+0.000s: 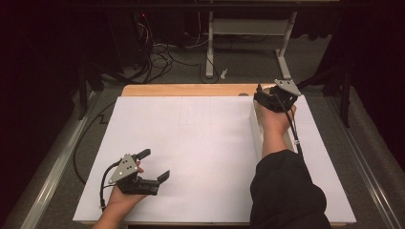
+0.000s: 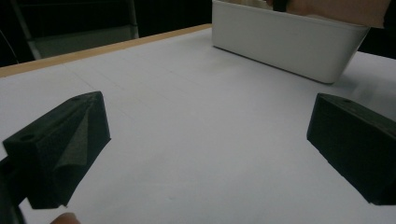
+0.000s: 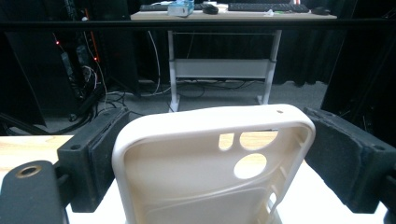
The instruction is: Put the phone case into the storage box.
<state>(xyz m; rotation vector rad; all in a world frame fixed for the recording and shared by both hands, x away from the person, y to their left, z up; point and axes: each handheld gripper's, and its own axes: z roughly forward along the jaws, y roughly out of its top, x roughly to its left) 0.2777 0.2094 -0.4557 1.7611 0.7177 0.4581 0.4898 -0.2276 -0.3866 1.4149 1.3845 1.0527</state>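
Observation:
A cream phone case (image 3: 187,186) with camera cut-outs stands upright between the jaws of my right gripper (image 3: 215,123), which is shut on its two side edges. In the high view that right gripper (image 1: 262,94) is held at the far end of a long white bin (image 1: 255,133) on the right of the table. My left gripper (image 1: 155,164) rests low over the white sheet at the near left, open. Nothing lies between the wide-apart jaws of the left gripper (image 2: 210,140). The bin (image 2: 280,42) is ahead of it to the right.
A white sheet (image 1: 191,143) covers the table, with a strip of bare wood (image 1: 191,89) along the far edge. Beyond the table are a desk frame (image 1: 210,47) and floor cables (image 1: 157,57). A desk with keyboards (image 3: 261,7) stands farther back.

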